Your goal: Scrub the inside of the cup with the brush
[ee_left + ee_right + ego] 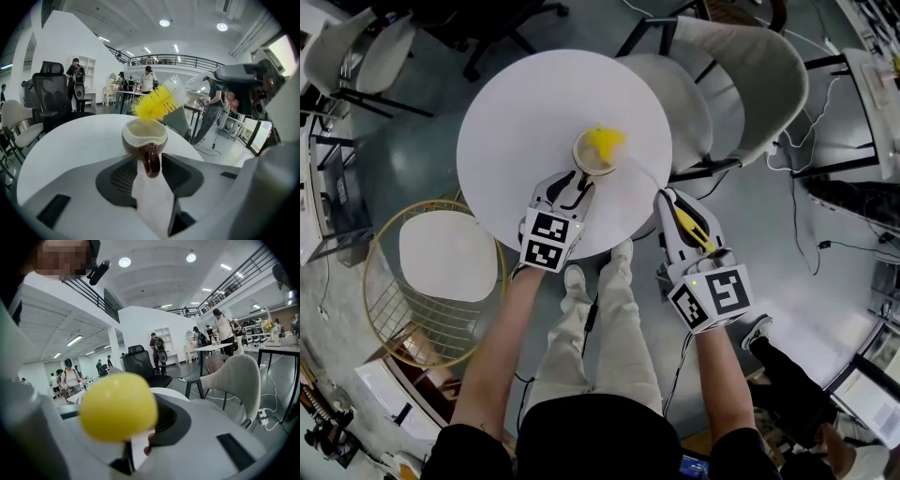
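Observation:
A brown cup [593, 155] with a cream inside [144, 135] stands upright on the round white table [516, 122]. Its handle [151, 159] points toward me and sits between the jaws of my left gripper [572, 184], which stand open with small gaps on either side. The brush has a yellow bristle head [606, 141] hovering just over the cup's rim [153, 104], and white bristles [180, 88] behind it. My right gripper [673, 208] is off the table's right edge, shut on the brush's yellow handle [689, 225], whose round end [118, 406] fills the right gripper view.
A white shell chair [750, 75] stands behind the table on the right, and a gold wire side table [441, 272] is at the left. A black office chair [51, 91] and several people are in the background. Cables [811, 141] lie on the floor to the right.

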A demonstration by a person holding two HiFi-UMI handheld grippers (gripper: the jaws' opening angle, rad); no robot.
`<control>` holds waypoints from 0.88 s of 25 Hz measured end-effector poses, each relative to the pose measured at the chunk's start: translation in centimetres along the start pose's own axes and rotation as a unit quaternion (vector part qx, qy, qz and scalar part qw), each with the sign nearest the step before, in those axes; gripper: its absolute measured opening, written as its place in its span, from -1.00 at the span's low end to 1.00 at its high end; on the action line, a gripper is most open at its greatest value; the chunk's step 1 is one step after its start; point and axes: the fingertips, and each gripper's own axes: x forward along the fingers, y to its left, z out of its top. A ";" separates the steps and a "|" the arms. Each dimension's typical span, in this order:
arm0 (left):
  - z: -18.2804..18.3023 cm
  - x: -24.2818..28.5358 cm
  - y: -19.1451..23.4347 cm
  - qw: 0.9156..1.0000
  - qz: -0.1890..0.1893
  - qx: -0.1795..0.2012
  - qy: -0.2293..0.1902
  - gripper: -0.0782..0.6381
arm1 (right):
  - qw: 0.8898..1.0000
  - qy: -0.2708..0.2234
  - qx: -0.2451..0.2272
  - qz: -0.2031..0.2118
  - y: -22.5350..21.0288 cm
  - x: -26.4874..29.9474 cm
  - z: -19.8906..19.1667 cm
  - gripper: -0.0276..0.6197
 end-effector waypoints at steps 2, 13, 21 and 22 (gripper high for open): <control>-0.1 0.0 0.0 1.000 -0.001 0.004 0.005 -0.33 | 1.000 0.001 0.001 0.000 0.0 0.0 -0.2 -0.76; -0.2 0.4 -0.5 1.000 -0.010 0.003 0.000 -0.51 | 1.000 0.006 -0.001 0.005 0.1 0.4 -0.6 -0.76; -0.3 0.4 -0.5 1.000 -0.019 -0.002 -0.001 -0.56 | 1.000 0.005 -0.003 0.005 0.3 0.1 -0.6 -0.76; -0.4 0.4 -0.5 1.000 -0.020 -0.002 0.000 -0.56 | 1.000 0.007 -0.004 0.005 0.4 0.0 -0.7 -0.76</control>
